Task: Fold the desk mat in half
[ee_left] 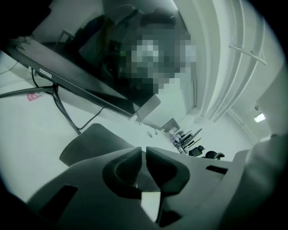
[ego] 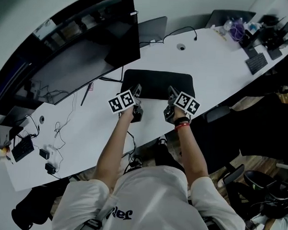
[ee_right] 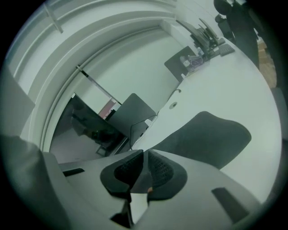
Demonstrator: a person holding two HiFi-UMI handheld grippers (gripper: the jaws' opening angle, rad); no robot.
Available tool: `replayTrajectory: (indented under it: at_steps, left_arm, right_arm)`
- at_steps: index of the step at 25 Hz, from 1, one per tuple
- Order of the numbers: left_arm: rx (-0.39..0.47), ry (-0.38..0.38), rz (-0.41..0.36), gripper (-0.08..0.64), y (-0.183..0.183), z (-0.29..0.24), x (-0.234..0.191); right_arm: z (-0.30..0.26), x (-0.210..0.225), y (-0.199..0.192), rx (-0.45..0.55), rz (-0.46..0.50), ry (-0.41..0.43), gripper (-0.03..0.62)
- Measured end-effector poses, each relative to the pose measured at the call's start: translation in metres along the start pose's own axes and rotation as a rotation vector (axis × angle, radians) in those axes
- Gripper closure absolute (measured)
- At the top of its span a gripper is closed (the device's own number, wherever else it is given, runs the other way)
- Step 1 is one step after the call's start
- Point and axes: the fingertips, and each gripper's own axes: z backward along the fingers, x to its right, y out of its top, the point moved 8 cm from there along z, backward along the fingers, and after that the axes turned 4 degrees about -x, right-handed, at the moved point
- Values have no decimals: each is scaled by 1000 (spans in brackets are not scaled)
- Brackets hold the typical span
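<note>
Black on white desk (ego: 224, 58): pinches near edge of desk mat (ego: 158, 81) in left gripper (ee_left: 144, 149) and right gripper (ee_right: 145, 153), both clenched on it, rest spread just ahead of the claws.

- The left gripper (ee_left: 144, 151) has its jaws nearly together, seemingly pinching the desk mat's (ee_left: 92, 143) edge.
- The dark mat lies behind the jaws on the white desk (ee_left: 27, 134).
- A monitor (ee_left: 85, 87) and a cable (ee_left: 63, 111) are beyond, at the left.

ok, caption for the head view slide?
Left tool and right tool grip the desk mat by its near edge.
</note>
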Motion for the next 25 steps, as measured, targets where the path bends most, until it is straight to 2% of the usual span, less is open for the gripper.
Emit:
replayTrajectory:
  at_steps: [6,12,25]
  left_arm:
    - [43,17,-158,518,-9,54,15]
    - [82,20,-264,520,-23,106,20]
    - [182,81,-545,532,-47,204,34]
  right_arm:
    - [43,-33,-22,34,209,-10,549]
    - [81,-66,-47,85,378,-4,557]
    - [159,-101,-98,184,565,-61,574]
